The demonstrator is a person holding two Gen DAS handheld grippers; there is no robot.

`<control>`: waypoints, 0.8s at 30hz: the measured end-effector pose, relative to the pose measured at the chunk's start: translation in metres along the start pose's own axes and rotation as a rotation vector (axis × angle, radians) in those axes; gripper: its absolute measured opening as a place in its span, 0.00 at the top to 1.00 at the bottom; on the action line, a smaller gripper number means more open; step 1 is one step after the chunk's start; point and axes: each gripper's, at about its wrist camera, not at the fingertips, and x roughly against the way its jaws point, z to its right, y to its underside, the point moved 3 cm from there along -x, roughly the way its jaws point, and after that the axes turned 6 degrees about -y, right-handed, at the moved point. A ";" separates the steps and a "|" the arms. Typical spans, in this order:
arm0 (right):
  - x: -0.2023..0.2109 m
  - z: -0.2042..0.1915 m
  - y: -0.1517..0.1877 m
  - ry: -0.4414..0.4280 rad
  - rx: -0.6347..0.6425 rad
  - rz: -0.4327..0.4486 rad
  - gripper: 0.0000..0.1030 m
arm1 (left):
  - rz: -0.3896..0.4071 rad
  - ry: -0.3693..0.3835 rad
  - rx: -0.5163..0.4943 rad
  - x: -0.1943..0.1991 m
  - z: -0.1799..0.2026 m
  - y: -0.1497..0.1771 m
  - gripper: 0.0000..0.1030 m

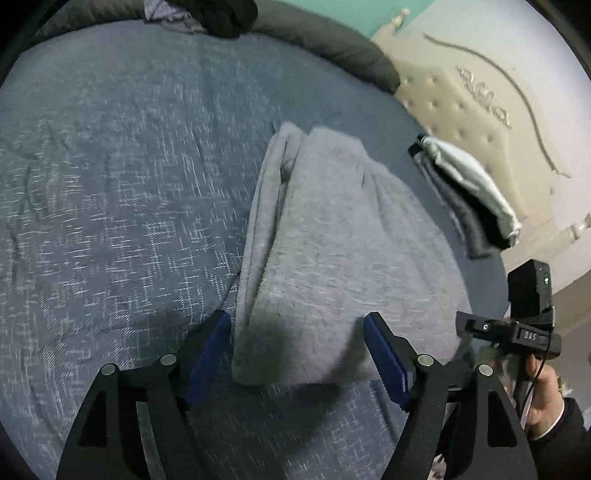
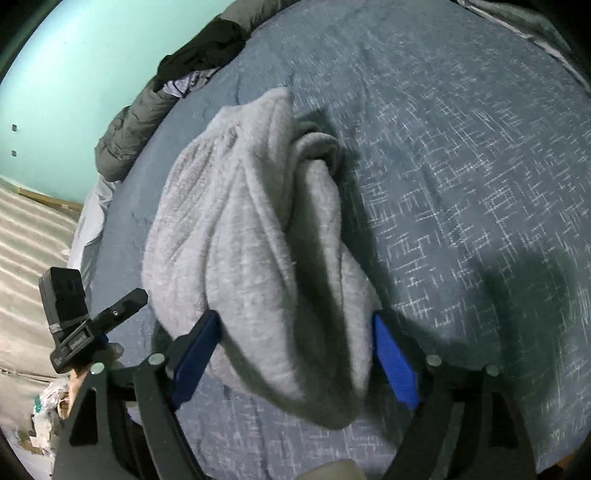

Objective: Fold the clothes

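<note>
A grey fleece garment (image 1: 325,236) lies folded lengthwise on the blue-grey bedspread (image 1: 110,184). My left gripper (image 1: 297,332) is open, its blue pads (image 1: 218,332) standing on either side of the garment's near end. In the right wrist view the same garment (image 2: 236,240) is a bunched, creased bundle with a rolled end at the far side. My right gripper (image 2: 295,325) is open too and straddles the bundle's near end on the bedspread (image 2: 461,184). Each view catches the other gripper at its side, held by a hand (image 1: 543,391).
A stack of folded clothes (image 1: 469,188) sits at the bed's right edge by a beige tufted headboard (image 1: 480,103). A dark quilted roll (image 1: 332,40) and a black garment (image 1: 221,14) lie along the far edge. Striped floor covering (image 2: 29,240) is beyond the bed's left side.
</note>
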 end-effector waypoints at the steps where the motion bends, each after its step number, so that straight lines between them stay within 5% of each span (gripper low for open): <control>1: -0.003 0.000 -0.001 0.003 0.006 -0.009 0.18 | -0.012 0.012 0.003 -0.004 0.001 -0.001 0.25; 13: -0.024 0.003 -0.015 -0.026 0.021 -0.063 0.17 | -0.108 0.022 -0.032 -0.041 0.008 -0.012 0.19; 24: -0.048 -0.011 -0.029 0.047 0.095 -0.093 0.21 | -0.131 0.022 -0.040 -0.055 0.008 -0.012 0.21</control>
